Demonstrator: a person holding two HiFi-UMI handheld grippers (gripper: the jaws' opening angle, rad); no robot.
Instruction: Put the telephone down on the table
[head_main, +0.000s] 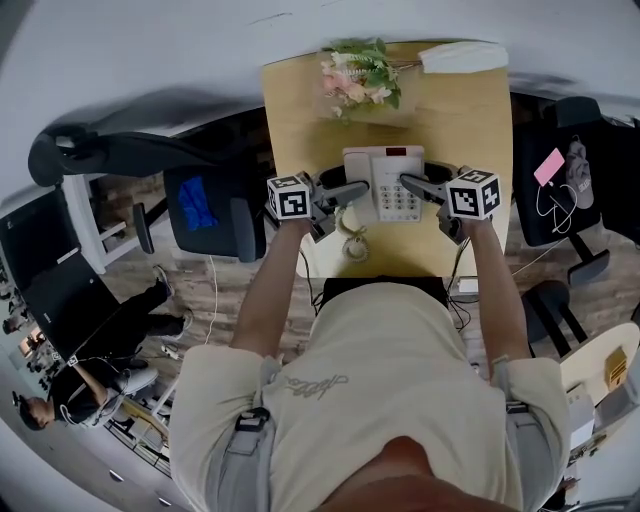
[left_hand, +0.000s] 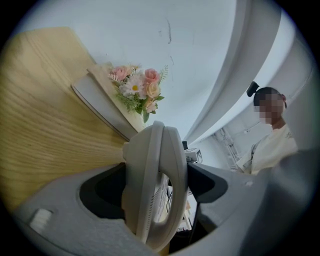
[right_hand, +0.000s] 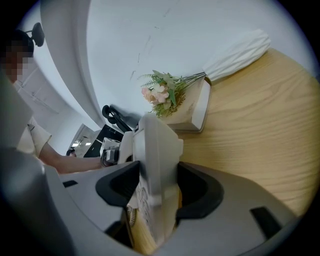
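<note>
The wooden bench (head_main: 300, 130) lies below us, and the bouquet (head_main: 358, 78) at its far end is our mark. The telephone (head_main: 385, 182) is on our side of the bouquet, well apart from it and over the middle of the bench. We cannot tell whether its base already rests on the wood or hangs just above it.

We hold it from both flanks. The left tongs (head_main: 345, 192), down and left of the bouquet, are clamped across the handset (left_hand: 155, 170), which fills the gap between the jaws. The right tongs (head_main: 418, 186), down and right of the bouquet, are narrowed onto the keypad edge of the telephone body. The coiled cord (head_main: 353, 243) lies farther from the bouquet than anything else here, at the near bench edge.

We judge this to be the set-down itself. To do it well, we should bring both tongs down together so the base meets the wood flat, not corner first. The cord should stay clear of the underside. The left grip should stay gentle, so the handset is not pried from its cradle. We should open each pair of jaws only once the weight is plainly on the bench, then draw them sideways.
</note>
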